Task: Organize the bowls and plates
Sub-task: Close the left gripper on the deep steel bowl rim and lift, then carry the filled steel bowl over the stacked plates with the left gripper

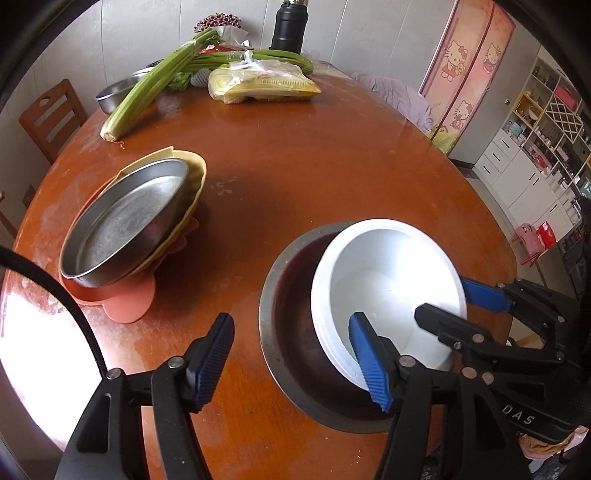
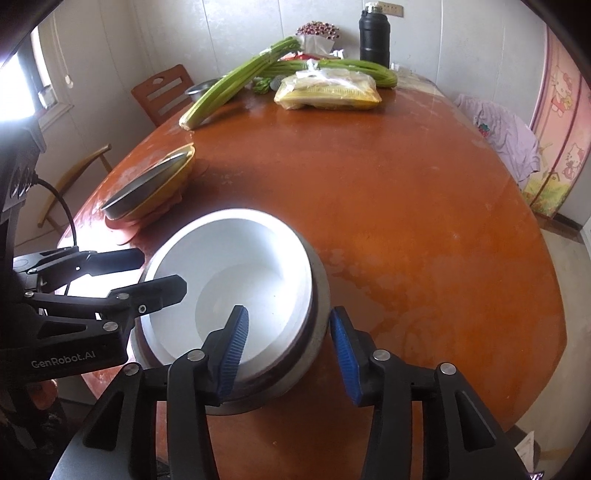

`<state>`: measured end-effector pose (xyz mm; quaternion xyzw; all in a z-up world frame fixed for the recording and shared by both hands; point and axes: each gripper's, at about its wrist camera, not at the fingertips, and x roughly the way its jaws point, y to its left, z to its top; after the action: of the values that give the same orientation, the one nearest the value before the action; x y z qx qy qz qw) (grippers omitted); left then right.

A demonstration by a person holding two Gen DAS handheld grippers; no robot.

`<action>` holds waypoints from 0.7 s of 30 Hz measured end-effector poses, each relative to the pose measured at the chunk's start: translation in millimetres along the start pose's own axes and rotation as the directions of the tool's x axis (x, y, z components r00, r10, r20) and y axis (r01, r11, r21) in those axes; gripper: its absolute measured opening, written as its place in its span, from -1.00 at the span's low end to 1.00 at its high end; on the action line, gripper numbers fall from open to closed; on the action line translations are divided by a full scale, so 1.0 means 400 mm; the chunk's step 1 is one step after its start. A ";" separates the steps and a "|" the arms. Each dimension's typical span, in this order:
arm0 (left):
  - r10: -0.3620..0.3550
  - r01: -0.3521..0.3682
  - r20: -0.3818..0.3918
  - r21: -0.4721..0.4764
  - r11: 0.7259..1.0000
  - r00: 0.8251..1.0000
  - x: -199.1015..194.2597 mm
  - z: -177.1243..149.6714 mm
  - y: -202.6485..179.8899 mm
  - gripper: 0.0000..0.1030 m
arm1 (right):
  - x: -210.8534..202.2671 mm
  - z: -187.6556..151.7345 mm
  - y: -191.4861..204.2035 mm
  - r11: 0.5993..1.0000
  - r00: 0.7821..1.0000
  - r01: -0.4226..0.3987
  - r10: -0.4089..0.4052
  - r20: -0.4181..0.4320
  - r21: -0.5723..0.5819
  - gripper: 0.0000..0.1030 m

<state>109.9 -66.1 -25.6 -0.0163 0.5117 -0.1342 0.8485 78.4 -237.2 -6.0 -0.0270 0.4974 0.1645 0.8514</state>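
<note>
Bowls were found nested directly beneath both tongs: a white bowl (image 1: 384, 291) sat inside a wider steel bowl (image 1: 291, 350) on the worktop (image 1: 295, 155). The left tongs (image 1: 295, 365) were parted, with one blue pad hanging over bare wood and the other dipped over the near edge of the nested pair; nothing was pinched. The right tongs (image 2: 291, 350) were likewise released, the rims of both bowls being straddled by the pads, one pad inside the white bowl and the other outside the steel wall, with a gap seen on the outer side. Both bowls were seen to be empty.

Left of the left tongs, well apart, a steel pan (image 1: 125, 225) was stacked in a yellow dish (image 1: 197, 177) upon a pink plate (image 1: 125, 299); the pan was empty. Far beyond the tongs, celery (image 1: 155, 85), a bagged yellow packet (image 1: 262, 86), a black flask (image 1: 288, 27) and another steel basin (image 1: 114, 94) were placed.
</note>
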 end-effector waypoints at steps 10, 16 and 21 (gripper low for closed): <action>-0.009 0.010 -0.039 0.005 1.000 0.999 0.035 -0.006 0.000 0.33 | 0.029 -0.006 -0.002 0.999 0.998 -0.037 0.038 -0.040 0.010 0.02; -0.018 0.016 -0.073 -0.021 1.000 0.997 0.061 -0.011 0.008 0.30 | 0.045 -0.011 0.006 0.998 0.996 -0.064 0.065 -0.060 0.006 0.00; -0.040 0.040 -0.068 0.000 0.999 0.997 0.054 -0.013 -0.004 0.05 | 0.042 -0.009 0.010 0.997 0.995 -0.079 0.080 -0.057 0.014 -0.09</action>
<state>114.6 -72.4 -46.7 -0.0215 0.5397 -0.1518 0.8278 81.5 -229.9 -21.7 -0.0069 0.5232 0.1943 0.8297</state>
